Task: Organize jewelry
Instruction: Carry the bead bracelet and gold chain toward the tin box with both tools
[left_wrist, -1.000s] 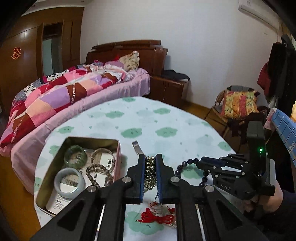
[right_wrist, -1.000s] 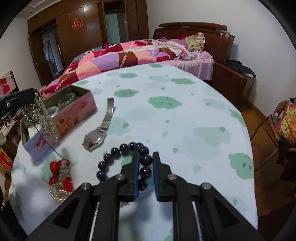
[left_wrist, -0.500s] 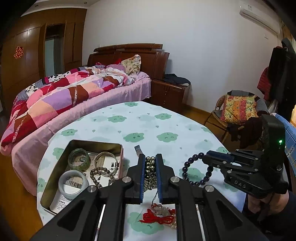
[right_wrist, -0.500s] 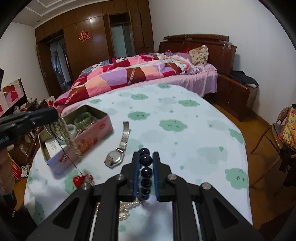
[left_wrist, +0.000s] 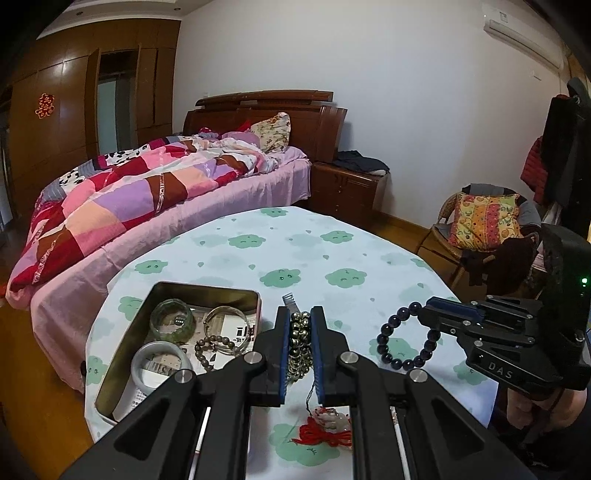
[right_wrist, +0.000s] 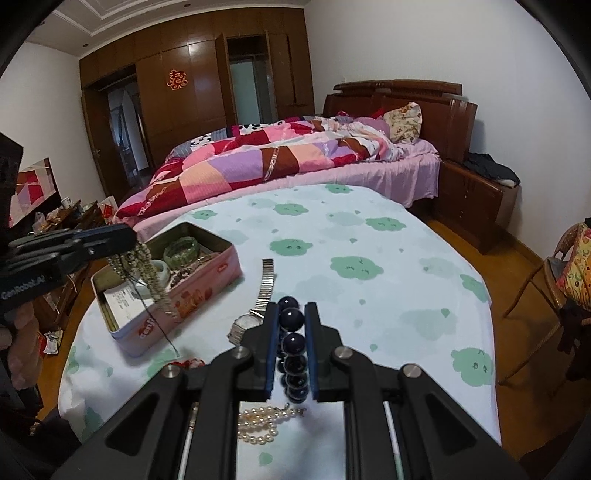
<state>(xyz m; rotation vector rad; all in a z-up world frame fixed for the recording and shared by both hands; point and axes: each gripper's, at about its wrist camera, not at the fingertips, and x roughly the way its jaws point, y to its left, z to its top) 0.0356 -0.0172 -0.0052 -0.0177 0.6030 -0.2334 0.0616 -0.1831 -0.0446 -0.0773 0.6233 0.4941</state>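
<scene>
Raised off table: 1 dark bead bracelet (right_wrist: 291, 343), tin (left_wrist: 207, 291) holds 4 bangles.

Place: a lived-in home bedroom.
Bed: dark wooden-framed bed (right_wrist: 399, 99) under a pink patchwork quilt (right_wrist: 258, 158).
Storage: brown wooden wardrobe wall (right_wrist: 192, 96).
Seating: wicker chair with patterned cushion (left_wrist: 487, 221).
Cooling: white wall air conditioner (left_wrist: 524, 33).

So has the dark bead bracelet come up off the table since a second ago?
Yes. The dark bead bracelet lay partly on the cloth beside the watch; now it hangs clear of the table in the right gripper, lifted upward.
</scene>
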